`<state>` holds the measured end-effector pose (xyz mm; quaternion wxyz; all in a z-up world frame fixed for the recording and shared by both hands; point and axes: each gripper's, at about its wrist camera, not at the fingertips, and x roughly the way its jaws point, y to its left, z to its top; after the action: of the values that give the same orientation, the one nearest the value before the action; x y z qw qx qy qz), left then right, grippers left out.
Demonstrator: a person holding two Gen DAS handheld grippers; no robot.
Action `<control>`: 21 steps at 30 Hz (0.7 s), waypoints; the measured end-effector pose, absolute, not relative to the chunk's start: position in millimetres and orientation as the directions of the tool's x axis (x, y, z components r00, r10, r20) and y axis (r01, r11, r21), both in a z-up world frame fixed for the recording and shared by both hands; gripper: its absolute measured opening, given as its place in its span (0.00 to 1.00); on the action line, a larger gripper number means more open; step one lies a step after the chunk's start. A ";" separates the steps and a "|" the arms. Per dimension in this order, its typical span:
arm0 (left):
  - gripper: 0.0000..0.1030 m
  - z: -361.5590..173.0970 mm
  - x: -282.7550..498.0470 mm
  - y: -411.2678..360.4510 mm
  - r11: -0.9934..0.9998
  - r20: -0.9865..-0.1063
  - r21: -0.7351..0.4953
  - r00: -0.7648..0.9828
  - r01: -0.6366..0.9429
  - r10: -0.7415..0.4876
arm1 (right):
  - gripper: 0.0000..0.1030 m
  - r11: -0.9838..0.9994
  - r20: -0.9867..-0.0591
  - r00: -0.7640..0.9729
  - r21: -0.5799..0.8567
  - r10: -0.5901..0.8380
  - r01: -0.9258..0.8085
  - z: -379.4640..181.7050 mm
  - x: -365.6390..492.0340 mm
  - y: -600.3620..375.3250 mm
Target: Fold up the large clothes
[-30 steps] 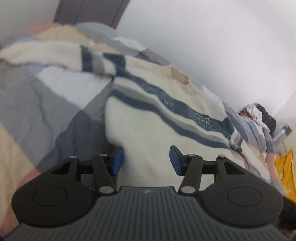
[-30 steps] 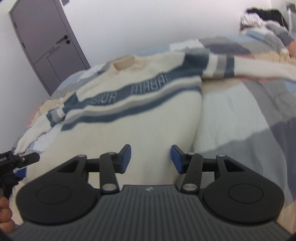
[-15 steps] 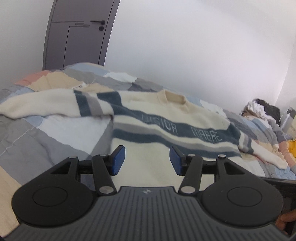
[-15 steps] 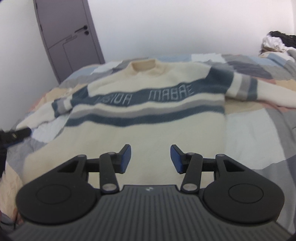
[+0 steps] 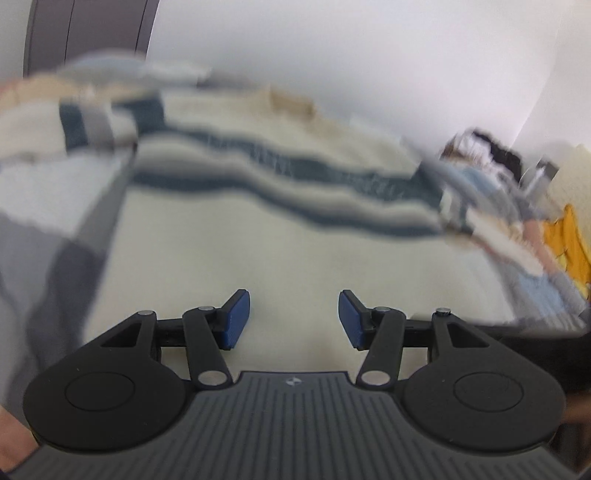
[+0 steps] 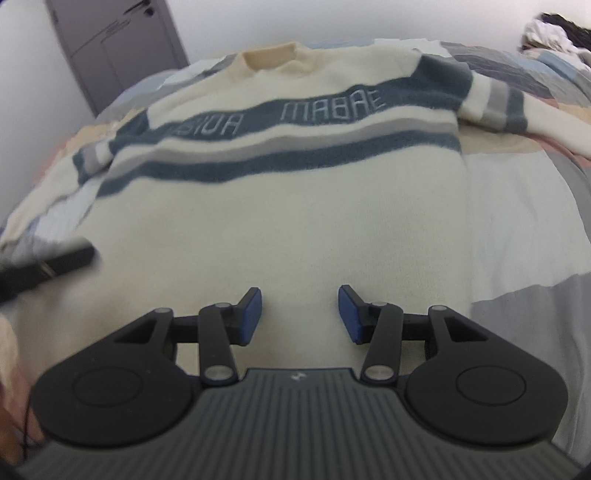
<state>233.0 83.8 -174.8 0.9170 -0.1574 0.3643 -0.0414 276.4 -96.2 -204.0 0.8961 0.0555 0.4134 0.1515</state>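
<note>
A cream sweater (image 6: pixel 295 221) with blue and grey chest stripes and pale lettering lies flat, front up, on a patchwork bed cover (image 6: pixel 517 203), both sleeves spread out sideways. My right gripper (image 6: pixel 301 314) hovers open just above the sweater's plain lower half, with nothing between its blue pads. In the blurred left wrist view the same sweater (image 5: pixel 258 240) fills the middle. My left gripper (image 5: pixel 293 317) is open over its lower part, holding nothing. A dark piece of the other tool (image 6: pixel 48 266) shows at the left edge of the right wrist view.
A grey door (image 6: pixel 110 48) stands behind the bed's far left corner. A heap of other clothes (image 6: pixel 554 33) lies at the far right. A yellow garment (image 5: pixel 569 247) sits at the right edge. White walls close off the back.
Both grippers have sunk closer to the sweater's lower half. The left view has rolled and blurred with motion. Neither pair of jaws has visibly changed its gap.
</note>
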 end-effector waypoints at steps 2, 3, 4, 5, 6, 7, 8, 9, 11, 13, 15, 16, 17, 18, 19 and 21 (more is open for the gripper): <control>0.58 -187.8 239.7 81.8 0.959 -0.698 -0.279 0.697 -0.056 -0.162 | 0.47 0.938 -0.701 0.625 0.291 0.344 -0.190 -199.5 278.6 -106.4; 0.58 -190.3 240.8 80.3 0.963 -0.707 -0.262 0.690 -0.054 -0.154 | 0.47 0.931 -0.686 0.637 0.327 0.352 -0.163 -196.6 279.4 -114.6; 0.58 -191.2 240.4 80.5 0.963 -0.705 -0.263 0.692 -0.054 -0.154 | 0.47 0.925 -0.672 0.650 0.355 0.354 -0.135 -193.8 280.2 -123.1; 0.58 -190.8 239.8 81.4 0.961 -0.702 -0.270 0.695 -0.057 -0.157 | 0.47 0.917 -0.663 0.658 0.382 0.357 -0.113 -191.9 281.7 -130.7; 0.58 -190.4 239.3 82.2 0.959 -0.700 -0.277 0.696 -0.058 -0.160 | 0.47 0.909 -0.657 0.661 0.406 0.362 -0.094 -191.1 283.3 -137.9; 0.58 -190.3 238.5 83.3 0.957 -0.698 -0.283 0.698 -0.060 -0.162 | 0.47 0.903 -0.655 0.664 0.424 0.361 -0.072 -190.8 284.0 -145.0; 0.58 -190.1 237.5 84.5 0.955 -0.696 -0.288 0.699 -0.064 -0.163 | 0.47 0.897 -0.654 0.667 0.439 0.358 -0.051 -190.8 286.0 -150.8; 0.58 -189.9 236.6 85.7 0.953 -0.695 -0.294 0.700 -0.068 -0.164 | 0.47 0.888 -0.649 0.671 0.458 0.359 -0.032 -190.2 288.0 -157.5; 0.58 -188.2 234.6 86.5 0.952 -0.692 -0.298 0.703 -0.072 -0.163 | 0.47 0.875 -0.636 0.688 0.484 0.349 0.003 -185.6 294.8 -171.0; 0.58 -186.9 233.4 86.2 0.952 -0.688 -0.297 0.708 -0.075 -0.159 | 0.53 0.878 -0.622 0.720 0.477 0.308 0.038 -177.0 305.1 -186.6; 0.58 -186.1 232.4 86.0 0.951 -0.685 -0.299 0.711 -0.077 -0.158 | 0.63 0.860 -0.602 0.746 0.505 0.286 0.077 -171.1 316.7 -207.0; 0.58 -185.7 231.6 86.4 0.950 -0.684 -0.302 0.712 -0.079 -0.158 | 0.65 0.840 -0.595 0.751 0.533 0.287 0.101 -170.6 322.4 -218.8; 0.58 -185.5 231.3 87.0 0.949 -0.682 -0.305 0.714 -0.080 -0.159 | 0.71 0.814 -0.591 0.753 0.566 0.289 0.131 -170.7 329.7 -231.0; 0.58 -185.5 230.2 87.6 0.948 -0.681 -0.307 0.715 -0.081 -0.160 | 0.73 0.791 -0.585 0.756 0.593 0.293 0.152 -171.7 337.4 -242.9; 0.58 -185.6 230.0 88.1 0.948 -0.680 -0.308 0.716 -0.082 -0.160 | 0.74 0.772 -0.585 0.758 0.610 0.290 0.176 -172.9 345.9 -255.7; 0.58 -185.8 229.7 88.1 0.948 -0.680 -0.308 0.716 -0.081 -0.159 | 0.74 0.739 -0.582 0.767 0.636 0.271 0.222 -175.9 364.2 -284.1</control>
<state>229.7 88.1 -185.8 0.9123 -0.1599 0.3764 -0.0214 364.2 -284.1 -175.9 0.8680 0.3609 0.3409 0.0141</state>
